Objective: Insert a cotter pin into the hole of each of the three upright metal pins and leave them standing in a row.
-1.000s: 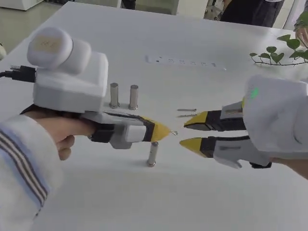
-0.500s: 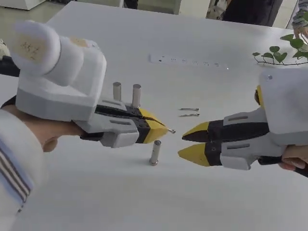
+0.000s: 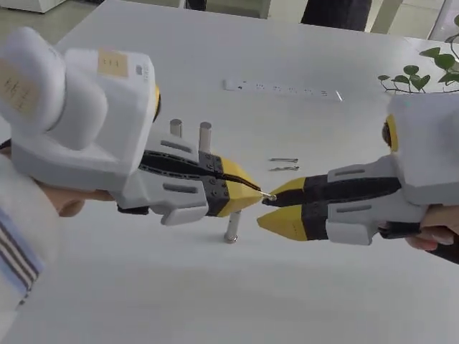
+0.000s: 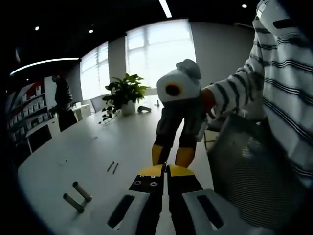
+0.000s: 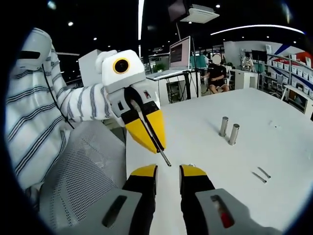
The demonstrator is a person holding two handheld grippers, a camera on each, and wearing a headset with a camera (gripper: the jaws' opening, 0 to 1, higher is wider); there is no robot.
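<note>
**Cotter pin pinched in the left jaws, right jaws narrowly parted at its tip**

Writing first: I can see a tan sticker (image 3: 113,63) on top of the left gripper's housing, but its marks are too small for me to read. Nothing else in my feeds carries legible text.

My left gripper (image 3: 258,193) has its yellow-tipped jaws closed on the held cotter pin (image 5: 164,155), which sticks out past the tips. My right gripper (image 3: 264,210) faces it nose to nose with a narrow gap between its jaws, and the pin's free end sits right at that gap.

Just below the two noses one metal pin (image 3: 232,231) stands on the table. The other two metal pins (image 3: 205,135) stand upright side by side further back, partly hidden by the left gripper's housing. Two loose cotter pins (image 3: 284,160) lie flat on the table, near the right gripper.

The surface is a large white table (image 3: 215,301). A white power strip (image 3: 280,90) lies toward its far side, and a leafy sprig (image 3: 423,72) reaches in at the right edge. The room is an open office with tall bright windows (image 4: 156,54), a potted plant (image 4: 124,90), a monitor (image 5: 180,51) and a grey mesh chair (image 5: 83,171).
</note>
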